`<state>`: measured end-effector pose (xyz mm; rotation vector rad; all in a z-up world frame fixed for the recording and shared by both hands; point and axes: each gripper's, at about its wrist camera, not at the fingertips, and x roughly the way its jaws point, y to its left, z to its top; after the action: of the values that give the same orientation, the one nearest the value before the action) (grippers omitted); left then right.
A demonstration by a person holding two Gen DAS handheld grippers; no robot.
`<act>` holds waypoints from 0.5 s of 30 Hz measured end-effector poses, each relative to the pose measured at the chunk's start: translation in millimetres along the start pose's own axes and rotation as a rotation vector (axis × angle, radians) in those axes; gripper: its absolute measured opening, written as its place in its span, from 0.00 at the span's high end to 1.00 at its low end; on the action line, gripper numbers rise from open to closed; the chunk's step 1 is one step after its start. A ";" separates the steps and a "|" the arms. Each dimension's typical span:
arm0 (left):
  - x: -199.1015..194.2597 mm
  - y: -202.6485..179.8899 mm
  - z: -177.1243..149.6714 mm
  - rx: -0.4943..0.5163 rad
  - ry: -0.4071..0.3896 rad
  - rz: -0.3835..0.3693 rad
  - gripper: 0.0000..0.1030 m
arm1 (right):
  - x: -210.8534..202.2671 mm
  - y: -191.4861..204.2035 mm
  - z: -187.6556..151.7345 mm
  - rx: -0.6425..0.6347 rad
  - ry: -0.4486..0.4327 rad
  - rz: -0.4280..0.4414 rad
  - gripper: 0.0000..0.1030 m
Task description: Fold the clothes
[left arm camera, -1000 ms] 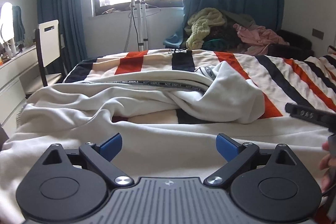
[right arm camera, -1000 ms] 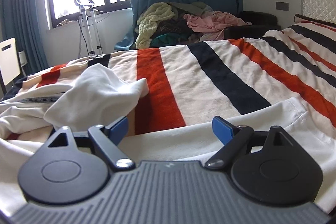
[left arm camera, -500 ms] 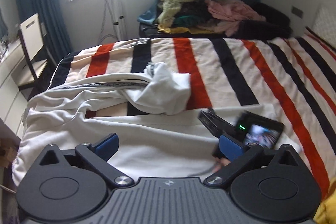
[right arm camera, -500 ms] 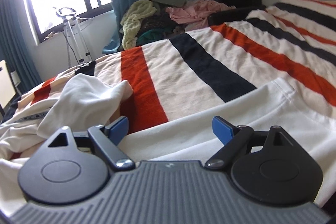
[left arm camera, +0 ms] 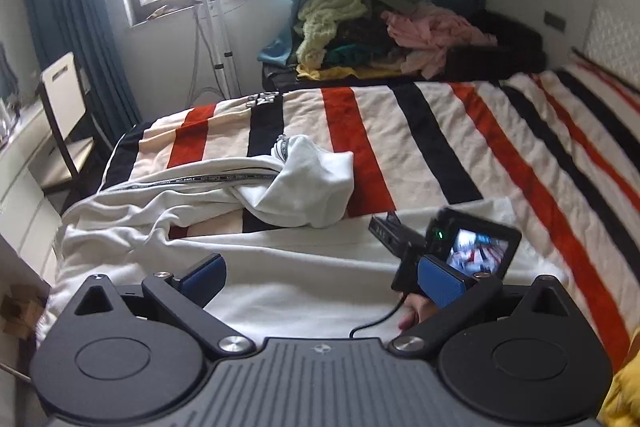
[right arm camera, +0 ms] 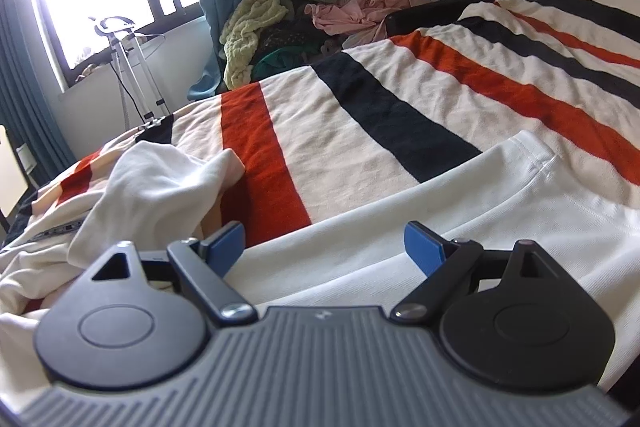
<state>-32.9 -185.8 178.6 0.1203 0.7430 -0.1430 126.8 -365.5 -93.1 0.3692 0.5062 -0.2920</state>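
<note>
- White garment (left arm camera: 280, 267) lies spread across the near edge of the bed (left arm camera: 460, 147), on the striped blanket; long axis runs side to side in front of both claws, w/ a bunched sleeve (left arm camera: 312, 187) heaped on the far-left part.
- Its flat hemmed corner (right arm camera: 528, 151) sits at the right end, just ahead & right of the right gripper (right arm camera: 324, 247).
- Right gripper: jaws apart, nothing between the pads, low over the cloth; whether it touches, can't tell.
- Left gripper (left arm camera: 320, 279): jaws have just been opening, now wide, released, nothing between them; it looks down on the garment from higher up.
- Judgement: right gripper is nearer the cloth, esp. that flat right corner; left is better placed for the crumpled left side, so next move prob. needs it down & toward the sleeve.
- Left view only: whole run of the garment, a printed band (left arm camera: 200, 181) along the sleeve, plus the right gripper's camera body (left arm camera: 452, 243) and part of a hand (left arm camera: 416, 311) under it.
- Right view only: the hem stitching at the corner, close up; the left gripper doesn't show there.
- Beyond the bed: clothes pile (left arm camera: 380, 35) by the curtain.
</note>
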 end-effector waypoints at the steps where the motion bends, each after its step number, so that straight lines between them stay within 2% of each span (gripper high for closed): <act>1: 4.3 9.2 -1.0 -0.030 -0.021 -0.004 0.00 | 0.4 0.4 -0.1 -0.002 0.000 0.000 0.14; 4: 24.5 38.4 -12.1 -0.107 -0.066 -0.004 0.00 | 0.6 1.8 -0.8 -0.013 -0.002 0.006 0.14; 8: 68.6 84.2 -36.9 -0.199 -0.138 0.035 0.00 | 4.7 7.7 0.9 -0.037 -0.008 0.029 0.14; 12: 105.1 135.8 -48.9 -0.327 -0.247 0.171 0.00 | 15.5 15.1 7.5 -0.029 -0.021 0.089 0.14; 15: 132.6 148.5 -54.5 -0.311 -0.310 0.244 0.00 | 35.1 22.3 14.4 0.018 -0.024 0.138 0.14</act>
<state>52.8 -42.6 57.2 -0.1069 0.4293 0.1839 170.1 -357.8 -93.7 0.4160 0.4528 -0.1673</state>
